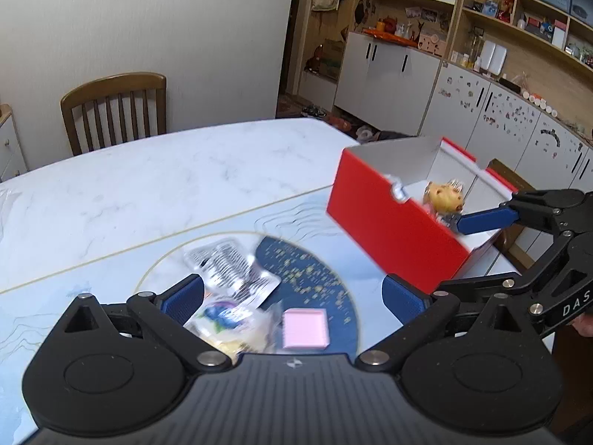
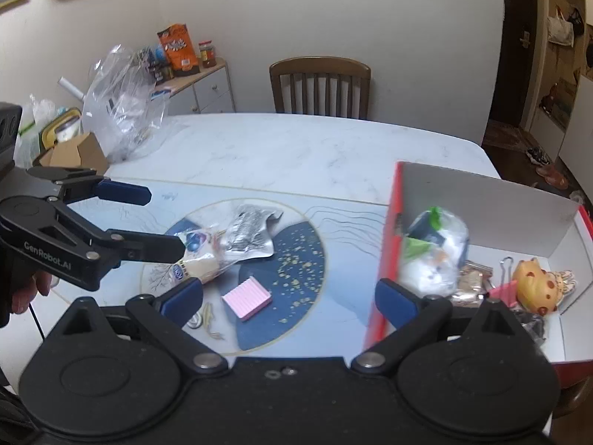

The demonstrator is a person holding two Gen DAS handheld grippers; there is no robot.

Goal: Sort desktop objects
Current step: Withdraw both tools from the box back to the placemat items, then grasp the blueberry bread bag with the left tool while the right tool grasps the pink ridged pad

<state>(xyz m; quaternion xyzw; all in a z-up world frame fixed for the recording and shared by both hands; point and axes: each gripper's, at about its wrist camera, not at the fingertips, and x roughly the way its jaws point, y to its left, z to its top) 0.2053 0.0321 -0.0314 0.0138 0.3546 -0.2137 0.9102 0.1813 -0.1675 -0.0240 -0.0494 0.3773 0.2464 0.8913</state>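
A red box (image 2: pixel 385 244) with white inside stands at the right of the mat; it also shows in the left wrist view (image 1: pixel 389 218). Inside lie a yellow toy (image 2: pixel 533 285), a clear packet (image 2: pixel 437 252), a binder clip (image 2: pixel 506 263) and wrappers. On the mat lie a pink pad (image 2: pixel 247 298), a silver foil packet (image 2: pixel 248 233) and a snack packet (image 2: pixel 200 259). My left gripper (image 1: pixel 292 296) is open over the snack packet (image 1: pixel 229 319) and pink pad (image 1: pixel 305 328). My right gripper (image 2: pixel 289 296) is open and empty beside the box's near wall.
A round blue mat (image 2: pixel 292 259) lies on a marble table (image 2: pixel 296 148). A small key ring (image 2: pixel 204 319) lies near the pink pad. A plastic bag (image 2: pixel 122 104) and cardboard box (image 2: pixel 74 152) stand at the far left. A wooden chair (image 2: pixel 320 87) stands behind.
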